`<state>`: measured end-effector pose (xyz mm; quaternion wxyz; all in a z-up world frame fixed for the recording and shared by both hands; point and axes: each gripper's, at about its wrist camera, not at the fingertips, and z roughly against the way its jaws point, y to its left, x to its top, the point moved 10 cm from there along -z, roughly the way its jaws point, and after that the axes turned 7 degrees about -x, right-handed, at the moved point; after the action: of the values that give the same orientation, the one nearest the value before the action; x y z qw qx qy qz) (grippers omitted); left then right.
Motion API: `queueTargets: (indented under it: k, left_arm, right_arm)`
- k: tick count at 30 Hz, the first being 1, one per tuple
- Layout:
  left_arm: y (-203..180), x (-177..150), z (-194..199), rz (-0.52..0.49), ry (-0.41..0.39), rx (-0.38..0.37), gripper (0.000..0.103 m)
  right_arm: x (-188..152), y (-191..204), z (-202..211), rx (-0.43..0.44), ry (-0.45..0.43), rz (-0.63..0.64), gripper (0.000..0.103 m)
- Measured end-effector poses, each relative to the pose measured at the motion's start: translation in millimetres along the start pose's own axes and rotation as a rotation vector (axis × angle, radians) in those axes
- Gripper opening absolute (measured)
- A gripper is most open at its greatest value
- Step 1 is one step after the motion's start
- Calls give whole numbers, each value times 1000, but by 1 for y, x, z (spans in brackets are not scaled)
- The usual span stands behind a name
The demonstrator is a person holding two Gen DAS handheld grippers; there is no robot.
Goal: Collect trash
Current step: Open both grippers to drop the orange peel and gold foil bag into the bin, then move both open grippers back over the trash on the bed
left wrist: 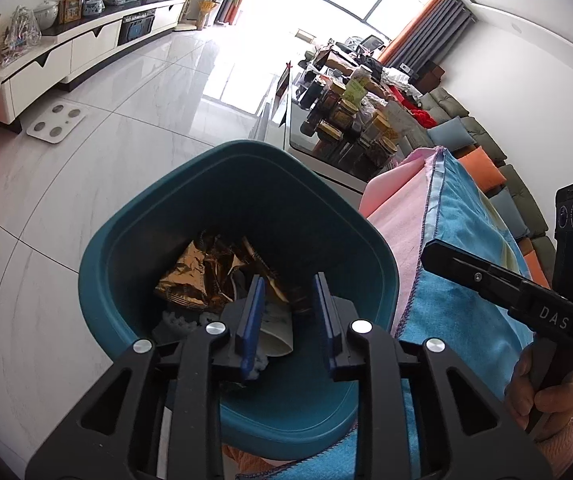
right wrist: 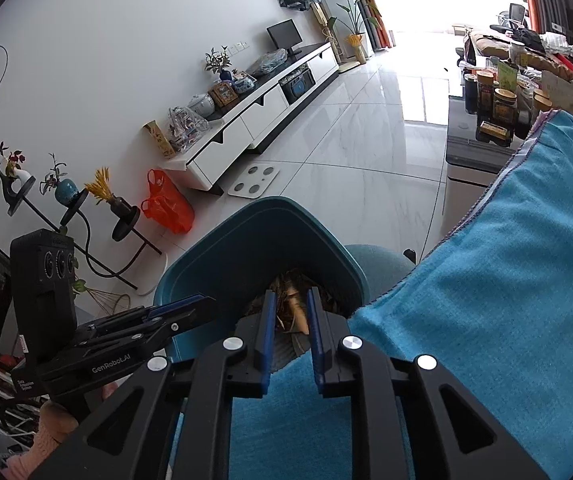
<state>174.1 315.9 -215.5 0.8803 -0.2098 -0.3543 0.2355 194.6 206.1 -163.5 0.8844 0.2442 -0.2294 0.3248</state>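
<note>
A teal trash bin (left wrist: pixel 126 240) stands on the floor beside a cloth-covered surface. Inside it lie crumpled gold foil wrappers (left wrist: pixel 190 276) and a white paper scrap (left wrist: pixel 276 328). My left gripper (left wrist: pixel 288 282) hangs over the bin's mouth, its blue pads slightly apart, gripping nothing; the white scrap shows in the gap below them. My right gripper (right wrist: pixel 291 294) points into the same bin (right wrist: pixel 222 248) from its near rim, pads a little apart, with tan trash (right wrist: pixel 298 312) visible beyond the gap and nothing held. Each gripper shows in the other's view, held by a hand (left wrist: pixel 542 396).
A blue towel (right wrist: pixel 486 280) and a pink cloth (left wrist: pixel 398 216) cover the surface right of the bin. A glass coffee table with several jars (left wrist: pixel 342 120) and a sofa (left wrist: pixel 486 152) lie beyond. On the floor are a white scale (left wrist: pixel 56 122), an orange bag (right wrist: pixel 168 204) and a TV cabinet (left wrist: pixel 86 48).
</note>
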Motion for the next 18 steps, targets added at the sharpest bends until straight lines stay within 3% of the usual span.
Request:
queueTargets:
  k: [11,18]
  left_arm:
    - [-31,-5,15,-71,-56,-37,39]
    - [-85,-12,32,-186,-88,-111,48]
  right_arm:
    - [-5,-7,34,18,-55,6,18]
    - [-21,-23,86,-12,-143,26,33]
